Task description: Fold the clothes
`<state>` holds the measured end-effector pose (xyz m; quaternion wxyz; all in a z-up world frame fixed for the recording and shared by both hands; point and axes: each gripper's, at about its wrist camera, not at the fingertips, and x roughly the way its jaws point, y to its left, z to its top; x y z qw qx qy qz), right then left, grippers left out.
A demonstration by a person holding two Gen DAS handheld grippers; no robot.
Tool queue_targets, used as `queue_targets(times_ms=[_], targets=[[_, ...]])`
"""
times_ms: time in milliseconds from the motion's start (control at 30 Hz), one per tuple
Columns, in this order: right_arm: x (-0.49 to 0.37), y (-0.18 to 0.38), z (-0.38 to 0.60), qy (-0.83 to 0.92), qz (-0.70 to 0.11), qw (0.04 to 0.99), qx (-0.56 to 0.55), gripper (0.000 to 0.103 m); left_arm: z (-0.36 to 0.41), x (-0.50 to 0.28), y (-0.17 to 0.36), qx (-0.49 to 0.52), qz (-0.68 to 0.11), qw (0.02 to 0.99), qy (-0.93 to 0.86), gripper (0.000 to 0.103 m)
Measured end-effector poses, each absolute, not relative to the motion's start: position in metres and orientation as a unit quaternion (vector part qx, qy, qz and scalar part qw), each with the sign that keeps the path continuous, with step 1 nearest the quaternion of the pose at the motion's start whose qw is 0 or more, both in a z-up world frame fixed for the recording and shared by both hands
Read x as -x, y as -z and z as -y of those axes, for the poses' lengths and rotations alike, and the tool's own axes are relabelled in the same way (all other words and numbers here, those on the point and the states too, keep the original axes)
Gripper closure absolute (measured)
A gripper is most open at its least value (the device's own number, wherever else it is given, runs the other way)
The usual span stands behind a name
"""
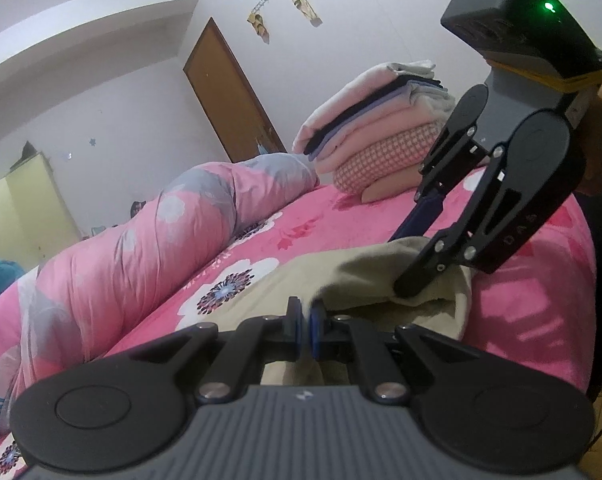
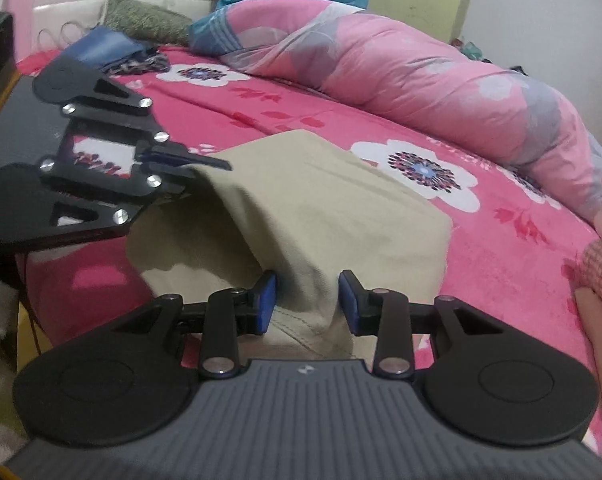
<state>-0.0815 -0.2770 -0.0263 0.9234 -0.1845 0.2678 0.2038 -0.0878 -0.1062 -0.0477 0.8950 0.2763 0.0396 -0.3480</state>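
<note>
In the left wrist view, one beige garment (image 1: 341, 280) is seen lying on the pink flowered bedspread (image 1: 533, 304). The left gripper (image 1: 305, 326) is seen at the bottom of the frame with its two blue pads nearly together, pinched on an edge of the beige cloth. The right gripper (image 1: 411, 240) is seen from outside at the right, its two fingers set apart, the lower one pressed onto the garment's folded corner. One stack of folded clothes (image 1: 373, 120) rests at the far end of the bed, and one rolled pink quilt (image 1: 149, 236) lies along the left. One brown door (image 1: 233, 92) is seen in the wall.

In the right wrist view, the right gripper (image 2: 307, 304) is held wide, its two blue pads apart, with a ridge of the beige garment (image 2: 301, 208) between them; whether the cloth is touched cannot be told. The left gripper (image 2: 205, 164) is closed on the garment's lifted far corner. The quilt (image 2: 401, 64) lies beyond.
</note>
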Motion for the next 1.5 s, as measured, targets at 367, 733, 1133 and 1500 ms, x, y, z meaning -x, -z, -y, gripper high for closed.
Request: queue_targets(times_ms=[367,733,1133,1500], targets=[[0.065,0.030,0.248,-0.232,-0.279,0.873,0.326,0.063,0.101,0.087,0.044,-0.263,-0.034,0.898,0.350,0.098],[0.059,0.037,0.251,0.038,-0.257,0.949,0.179,0.046,0.102,0.091,0.051,-0.278,-0.042,0.895,0.347,0.100],[0.070,0.061,0.258,0.111,-0.218,0.953,0.178,0.020,0.100,0.092,0.061,-0.296,-0.074,0.890,0.340,0.098],[0.074,0.058,0.265,0.110,-0.216,0.958,0.151,0.015,0.056,0.099,0.043,-0.252,-0.135,0.898,0.334,0.068]])
